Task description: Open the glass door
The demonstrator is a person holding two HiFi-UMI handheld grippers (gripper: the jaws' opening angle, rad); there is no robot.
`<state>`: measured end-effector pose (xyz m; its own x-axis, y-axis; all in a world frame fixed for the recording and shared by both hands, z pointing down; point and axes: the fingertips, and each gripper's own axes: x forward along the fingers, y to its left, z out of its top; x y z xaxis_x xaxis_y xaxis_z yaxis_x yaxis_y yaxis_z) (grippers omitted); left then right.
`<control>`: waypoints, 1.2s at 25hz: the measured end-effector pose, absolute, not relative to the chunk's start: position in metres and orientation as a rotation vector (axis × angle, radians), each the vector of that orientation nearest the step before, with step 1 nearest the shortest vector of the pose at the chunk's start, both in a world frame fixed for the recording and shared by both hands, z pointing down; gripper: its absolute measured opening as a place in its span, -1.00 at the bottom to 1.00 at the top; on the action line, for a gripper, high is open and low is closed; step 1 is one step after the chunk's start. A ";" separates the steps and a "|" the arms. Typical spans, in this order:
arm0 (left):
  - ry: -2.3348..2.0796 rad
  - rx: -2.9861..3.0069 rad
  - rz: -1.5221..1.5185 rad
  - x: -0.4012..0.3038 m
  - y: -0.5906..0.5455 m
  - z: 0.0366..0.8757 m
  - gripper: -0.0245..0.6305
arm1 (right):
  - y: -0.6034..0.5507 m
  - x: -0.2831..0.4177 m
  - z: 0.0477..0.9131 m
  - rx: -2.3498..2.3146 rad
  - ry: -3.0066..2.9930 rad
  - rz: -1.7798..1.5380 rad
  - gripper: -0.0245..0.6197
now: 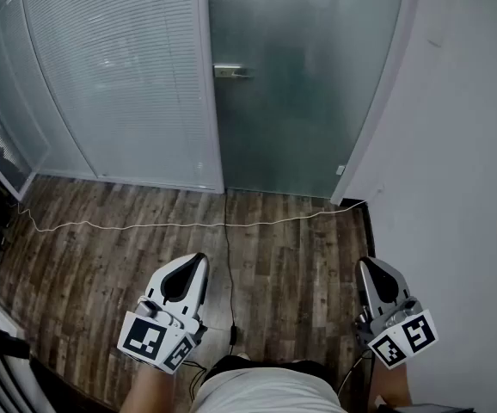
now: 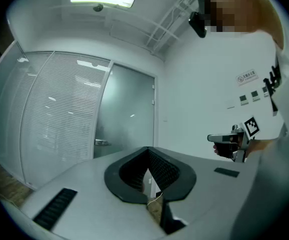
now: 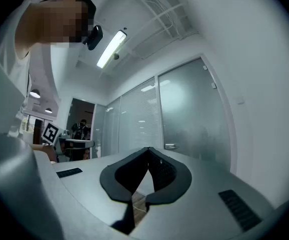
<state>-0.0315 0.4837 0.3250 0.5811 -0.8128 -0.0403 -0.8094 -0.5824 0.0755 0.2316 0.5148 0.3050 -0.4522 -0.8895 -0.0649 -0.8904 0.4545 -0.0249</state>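
Head view is showing the left gripper [image 1: 197,259] and right gripper [image 1: 365,265] hanging near, both with jaws pressed together on nothing, while the glass door [image 1: 309,101] and its handle [image 1: 230,71] are standing far off, so closed jaws are risking sliding off that handle, and the floor cable [image 1: 145,226] is threatening a stumble.

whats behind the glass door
The door is frosted and shut; only a dim grey haze shows through. Whatever lies behind it is hidden.

Frosted grey-green glass door [image 1: 300,84], pale finely striped blinds [image 1: 119,76], dark brown wood-grain floor [image 1: 291,248], white cable [image 1: 145,225].
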 end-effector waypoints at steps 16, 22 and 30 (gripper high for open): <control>-1.535 2.665 -0.116 -0.110 0.424 0.338 -0.93 | 0.432 0.165 0.317 -1.517 2.695 -0.012 -0.92; -1.571 2.620 -0.126 -0.105 0.385 0.341 -0.93 | 0.378 0.171 0.325 -1.456 2.700 -0.041 -0.92; -1.684 2.589 -0.107 -0.081 0.318 0.327 -0.93 | 0.285 0.193 0.315 -1.330 2.742 -0.046 -0.92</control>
<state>-0.0811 0.3176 0.3272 0.4041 -0.9142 -0.0299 -0.9106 -0.4052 0.0811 0.1927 0.2854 0.3146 -0.6156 -0.7849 -0.0706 -0.7821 0.6195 -0.0677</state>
